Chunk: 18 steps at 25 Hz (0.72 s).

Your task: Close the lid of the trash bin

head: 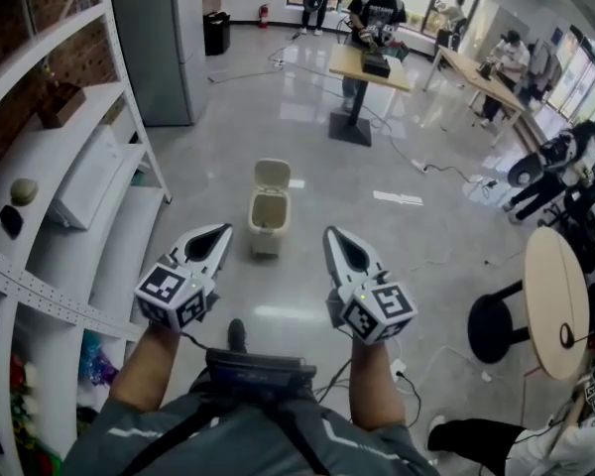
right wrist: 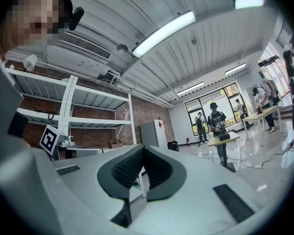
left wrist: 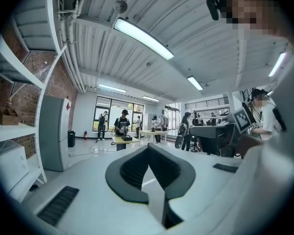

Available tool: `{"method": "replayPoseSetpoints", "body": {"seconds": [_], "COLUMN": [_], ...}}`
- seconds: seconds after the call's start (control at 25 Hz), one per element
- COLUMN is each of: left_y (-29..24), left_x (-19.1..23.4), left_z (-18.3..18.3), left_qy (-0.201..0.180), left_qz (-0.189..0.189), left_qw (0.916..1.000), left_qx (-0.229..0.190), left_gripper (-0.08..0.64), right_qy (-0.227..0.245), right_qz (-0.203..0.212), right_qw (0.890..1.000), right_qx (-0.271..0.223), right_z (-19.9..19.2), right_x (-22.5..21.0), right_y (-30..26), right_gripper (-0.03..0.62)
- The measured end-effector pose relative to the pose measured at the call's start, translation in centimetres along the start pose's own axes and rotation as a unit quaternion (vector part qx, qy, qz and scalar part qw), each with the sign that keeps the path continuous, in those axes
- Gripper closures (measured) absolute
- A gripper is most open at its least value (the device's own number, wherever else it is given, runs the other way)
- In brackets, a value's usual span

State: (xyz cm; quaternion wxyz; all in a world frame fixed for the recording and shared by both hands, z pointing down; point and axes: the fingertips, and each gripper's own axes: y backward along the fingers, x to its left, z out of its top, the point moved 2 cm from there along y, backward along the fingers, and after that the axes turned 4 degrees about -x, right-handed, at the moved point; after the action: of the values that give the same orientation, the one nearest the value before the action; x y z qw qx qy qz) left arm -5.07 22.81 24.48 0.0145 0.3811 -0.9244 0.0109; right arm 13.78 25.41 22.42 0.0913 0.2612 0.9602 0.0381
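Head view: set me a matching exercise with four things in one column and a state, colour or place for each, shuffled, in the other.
Things
1. trash bin lid
2. left gripper
3. round table
4. stool

States, colours, places
A. black, just left of the table
B. tipped up, open
C. pale wood, at the far right
D. jaws together, nothing held

Pairs: 1-B, 2-D, 3-C, 4-A
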Motion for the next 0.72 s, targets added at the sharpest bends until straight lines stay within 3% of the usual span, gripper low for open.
{"method": "replayPoseSetpoints", "body": {"seconds": [0.72], "left_y": [-8.9], "left_x": [16.0], "left_z": [1.0], "left_qy": [0.024], "left_qz": [-0.021], "left_qw": [0.9993], "left_qx": [-0.021], "left_gripper": [0.568], "right_qy": [0.016], "right_qz": [-0.024], "right_qw": [0.999], "right_qx": [0.025], "right_z": [-0.5], "right_x": [-3.8], "right_y": [-16.9], "right_gripper": [0.581]}}
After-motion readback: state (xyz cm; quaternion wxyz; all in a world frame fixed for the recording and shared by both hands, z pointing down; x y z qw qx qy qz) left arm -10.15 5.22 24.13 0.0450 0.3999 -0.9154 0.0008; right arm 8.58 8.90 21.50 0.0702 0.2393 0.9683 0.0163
